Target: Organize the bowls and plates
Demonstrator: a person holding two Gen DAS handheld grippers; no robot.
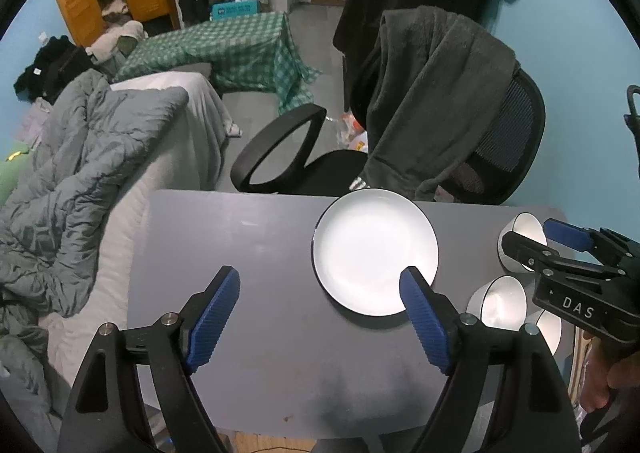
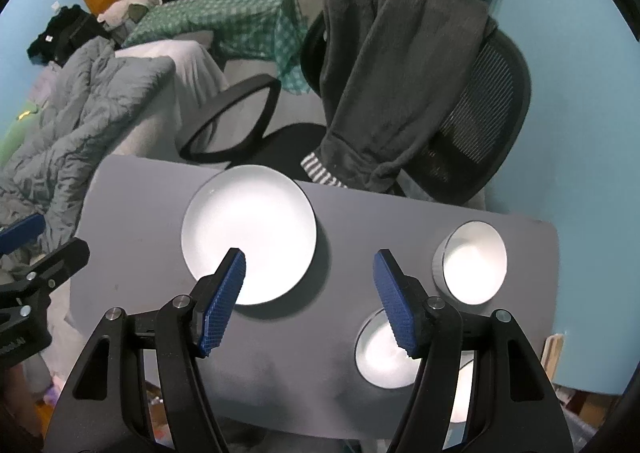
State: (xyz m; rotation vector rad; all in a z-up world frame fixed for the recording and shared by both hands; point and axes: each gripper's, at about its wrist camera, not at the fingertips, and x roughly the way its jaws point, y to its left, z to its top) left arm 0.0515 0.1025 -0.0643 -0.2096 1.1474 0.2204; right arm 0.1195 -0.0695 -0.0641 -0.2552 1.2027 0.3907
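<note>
A white plate (image 1: 374, 251) (image 2: 248, 233) lies on the grey table (image 1: 240, 237) (image 2: 132, 205) near its far edge. A white bowl (image 2: 472, 261) (image 1: 524, 231) stands at the far right. A second bowl (image 2: 380, 357) (image 1: 502, 303) stands nearer, and a third (image 1: 550, 329) peeks out behind it at the right edge. My left gripper (image 1: 320, 289) is open and empty above the table, its right finger over the plate's near rim. My right gripper (image 2: 310, 273) (image 1: 560, 249) is open and empty, hovering between the plate and the bowls.
A black office chair (image 1: 440, 113) (image 2: 420, 93) draped with a dark grey garment stands just beyond the table's far edge. A bed with a grey quilt (image 1: 80, 157) (image 2: 80, 101) lies to the left. A blue wall (image 2: 580, 133) is on the right.
</note>
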